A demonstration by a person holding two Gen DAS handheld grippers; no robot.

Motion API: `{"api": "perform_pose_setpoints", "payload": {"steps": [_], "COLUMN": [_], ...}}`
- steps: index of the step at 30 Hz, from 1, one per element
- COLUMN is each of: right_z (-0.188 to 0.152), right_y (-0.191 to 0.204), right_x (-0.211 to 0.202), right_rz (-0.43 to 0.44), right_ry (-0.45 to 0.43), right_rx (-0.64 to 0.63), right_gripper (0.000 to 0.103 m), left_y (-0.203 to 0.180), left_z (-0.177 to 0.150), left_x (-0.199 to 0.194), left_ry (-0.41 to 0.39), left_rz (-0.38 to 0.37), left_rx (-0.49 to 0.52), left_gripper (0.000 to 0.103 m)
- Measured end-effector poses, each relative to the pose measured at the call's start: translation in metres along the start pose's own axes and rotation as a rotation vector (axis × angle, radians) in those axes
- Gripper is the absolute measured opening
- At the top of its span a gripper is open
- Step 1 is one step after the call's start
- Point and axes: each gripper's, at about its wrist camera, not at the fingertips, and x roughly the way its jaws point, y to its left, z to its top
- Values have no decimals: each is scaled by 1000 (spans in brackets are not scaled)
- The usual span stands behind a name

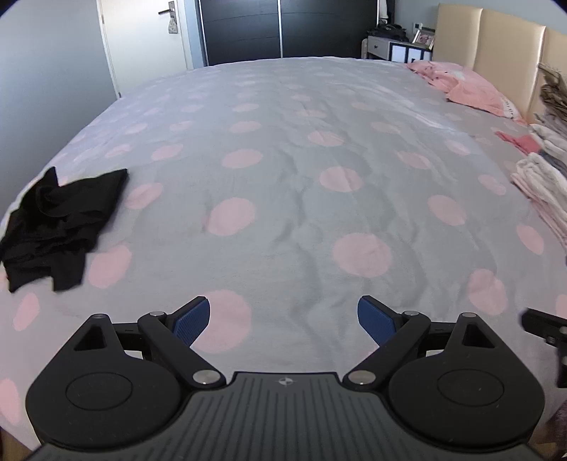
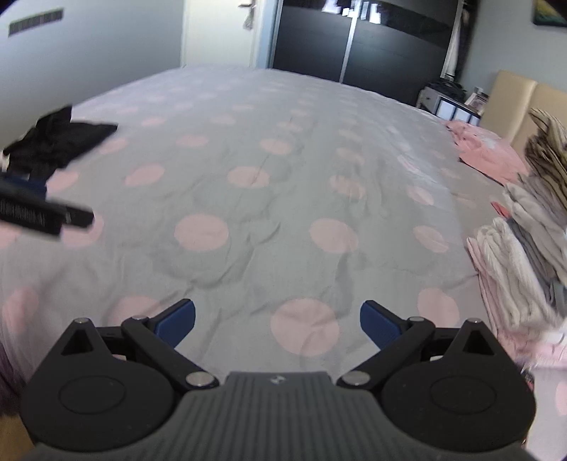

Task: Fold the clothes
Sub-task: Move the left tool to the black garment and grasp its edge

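Note:
A crumpled black garment (image 1: 58, 223) lies on the bed's left side, also seen far left as the black garment (image 2: 56, 142) in the right wrist view. My left gripper (image 1: 283, 319) hovers open over the grey bedspread (image 1: 283, 159) with pink dots, nothing between its blue pads (image 1: 193, 321). My right gripper (image 2: 278, 324) is open too, above the same bedspread (image 2: 269, 198), empty. A stack of folded clothes (image 2: 521, 269) sits at the right, showing as the stack (image 1: 542, 191) in the left wrist view. Part of the left gripper (image 2: 39, 212) shows blurred at the left edge.
A pink pillow (image 1: 467, 87) lies by the beige headboard (image 1: 496, 46) at the back right. A bedside cabinet (image 1: 397, 48), dark wardrobe doors (image 1: 280, 28) and a white door (image 1: 149, 32) stand beyond the bed. Part of the right gripper (image 1: 545, 329) shows at the right edge.

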Motion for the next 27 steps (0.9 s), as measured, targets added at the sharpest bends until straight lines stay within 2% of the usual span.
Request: {"api": "perform_pose_setpoints", "payload": {"steps": [5, 8, 11, 17, 22, 24, 27], "right_z": [3, 4, 8, 12, 14, 15, 16], "right_y": [0, -3, -8, -9, -5, -2, 1], "right_x": [15, 31, 47, 69, 87, 94, 105], "right_rz": [-31, -63, -85, -78, -69, -63, -54], "right_ry": [13, 28, 48, 90, 124, 136, 161], "right_rx": [-84, -78, -47, -13, -3, -2, 5], "right_gripper": [100, 100, 100, 100, 100, 100, 100], "left_y": [49, 81, 115, 174, 217, 228, 227], "left_z": [19, 28, 34, 30, 21, 15, 9], "left_x": [14, 25, 39, 67, 97, 110, 130], "left_ry": [-24, -24, -28, -22, -24, -22, -11], "left_rz": [82, 119, 176, 215, 253, 267, 305], "left_rx": [-24, -37, -62, -78, -90, -73, 16], "left_gripper": [92, 84, 84, 84, 74, 74, 74]}}
